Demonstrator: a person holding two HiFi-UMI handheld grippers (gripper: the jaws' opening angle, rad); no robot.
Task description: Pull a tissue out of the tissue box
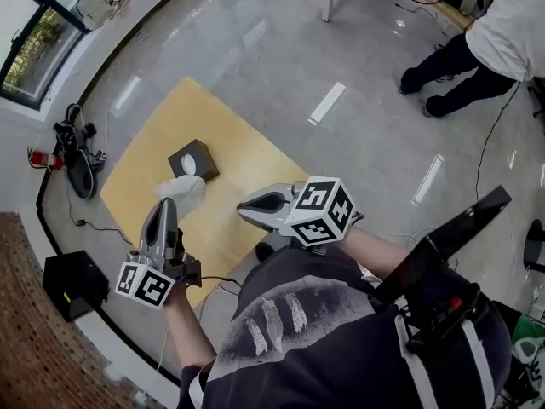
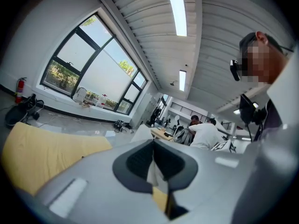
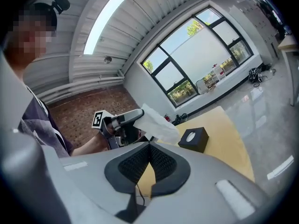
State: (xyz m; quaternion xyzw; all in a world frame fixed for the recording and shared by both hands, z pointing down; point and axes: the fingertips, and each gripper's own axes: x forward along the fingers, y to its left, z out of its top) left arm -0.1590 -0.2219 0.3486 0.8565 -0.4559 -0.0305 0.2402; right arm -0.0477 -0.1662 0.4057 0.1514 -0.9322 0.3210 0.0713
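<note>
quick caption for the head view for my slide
Left gripper shut on a white tissue near the black tissue box on the yellow table; right gripper shut, empty.

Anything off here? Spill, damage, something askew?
Nothing stands out. The tissue box sits upright and intact on the yellow table. The tissue is out of it, held in the shut left tongs.

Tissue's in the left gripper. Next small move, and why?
Probably lower the left gripper to the table beside the box and open it: the tissue is pinched in its shut jaws, apparently free of the box.
</note>
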